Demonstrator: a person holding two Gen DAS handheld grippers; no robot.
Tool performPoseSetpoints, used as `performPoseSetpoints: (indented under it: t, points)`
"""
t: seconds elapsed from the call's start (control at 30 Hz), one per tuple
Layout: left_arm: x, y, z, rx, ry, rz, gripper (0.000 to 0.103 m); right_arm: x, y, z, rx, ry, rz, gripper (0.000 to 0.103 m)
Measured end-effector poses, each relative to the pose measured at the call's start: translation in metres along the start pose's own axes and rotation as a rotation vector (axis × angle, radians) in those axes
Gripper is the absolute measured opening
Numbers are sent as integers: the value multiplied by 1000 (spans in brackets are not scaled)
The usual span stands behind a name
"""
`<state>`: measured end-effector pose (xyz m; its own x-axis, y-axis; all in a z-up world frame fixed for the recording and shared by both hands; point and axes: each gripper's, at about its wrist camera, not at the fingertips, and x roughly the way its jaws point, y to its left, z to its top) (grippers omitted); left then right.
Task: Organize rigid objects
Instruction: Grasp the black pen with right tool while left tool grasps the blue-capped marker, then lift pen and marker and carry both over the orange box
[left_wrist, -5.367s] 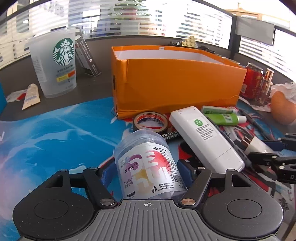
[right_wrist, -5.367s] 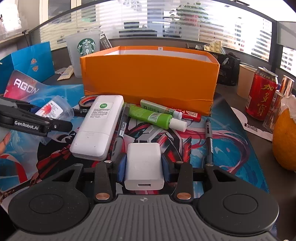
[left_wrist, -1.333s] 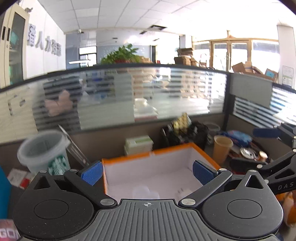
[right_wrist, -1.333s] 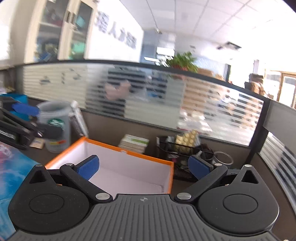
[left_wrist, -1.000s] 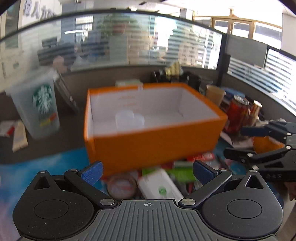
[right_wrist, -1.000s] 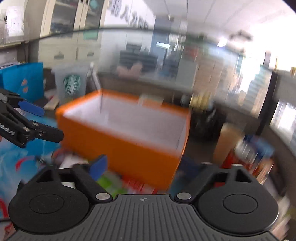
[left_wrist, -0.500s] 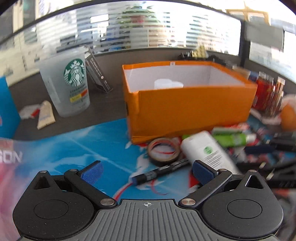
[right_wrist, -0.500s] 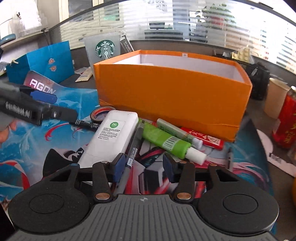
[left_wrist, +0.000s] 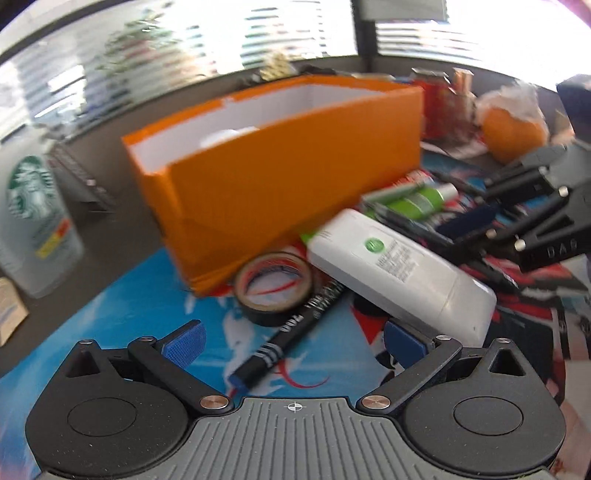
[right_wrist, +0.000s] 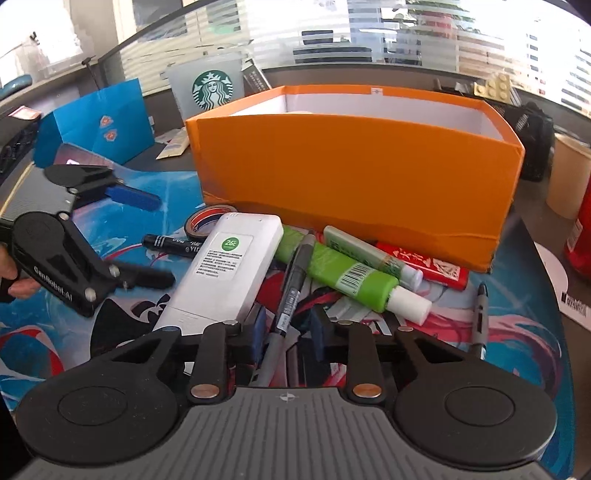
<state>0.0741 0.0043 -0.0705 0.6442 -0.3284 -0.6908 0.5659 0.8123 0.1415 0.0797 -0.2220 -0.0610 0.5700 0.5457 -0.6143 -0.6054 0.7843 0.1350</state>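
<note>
Grey plastic pen (right_wrist: 291, 291) lies on the tabletop (right_wrist: 147, 192) mat between my right tongs (right_wrist: 286, 334), pointing away toward the orange box (right_wrist: 354, 173), wedged between the white remote (right_wrist: 225, 269) and the green tube (right_wrist: 351, 277). The jaws are closing round its barrel; pads not yet pressing, as far as I can see. I judge it light, stiff and a little slick, likely to roll or swivel; best pinched mid-barrel, square across. My left tongs (left_wrist: 291, 341) hang spread wide over the black marker (left_wrist: 291, 332), beside the tape roll (left_wrist: 275, 286), holding nothing. Against the view half a second back: right jaws stand narrower around the same pen; the left view sits lower and rolled, with the marker now running between its pads.
</note>
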Motion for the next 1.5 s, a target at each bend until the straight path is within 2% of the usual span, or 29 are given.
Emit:
performPoseSetpoints:
  t: [0.1, 0.17, 0.2, 0.23, 0.3, 0.33, 0.43, 0.6, 0.7, 1.1, 1.23, 1.37, 1.5]
  points:
    - [6, 6, -1, -44, -1, -62, 98, 4, 2, 1, -1, 0, 3, 16]
    - [7, 10, -2, -82, -18, -98, 86, 6, 6, 1, -16, -7, -19, 13]
    - [5, 9, -2, -67, -32, -100, 73, 6, 7, 1, -21, -11, -25, 11]
    - [3, 7, -2, -60, -39, -116, 55, 6, 9, 0, -28, -14, -36, 11]
    - [-1, 1, -2, -44, -48, -121, 29, 6, 14, -1, -48, -22, -57, 11]
    - [-2, -1, -3, -42, -49, -121, 20, 6, 15, -2, -54, -24, -63, 10]
    - [-4, -7, -5, -51, -57, -104, 19, 7, 17, -2, -56, -26, -73, 10]
    - [-13, -11, -12, -159, -81, -118, 13, 6, 15, -3, -24, -33, -82, 9]
    - [-19, -13, -15, -172, -96, -105, 12, 3, 13, -5, 9, -38, -71, 9]
    - [-66, 11, -17, -306, -199, -72, 10, -21, 12, -4, 29, -101, -102, 9]
    - [-87, 23, -15, -335, -249, -58, 3, -24, 17, -2, 18, -110, -98, 9]
    - [-82, 25, -23, -339, -210, -26, 3, -20, 23, -5, -6, -92, -100, 9]
    - [-67, 26, -39, -381, -140, -40, 4, -12, 26, -11, -15, -61, -103, 9]
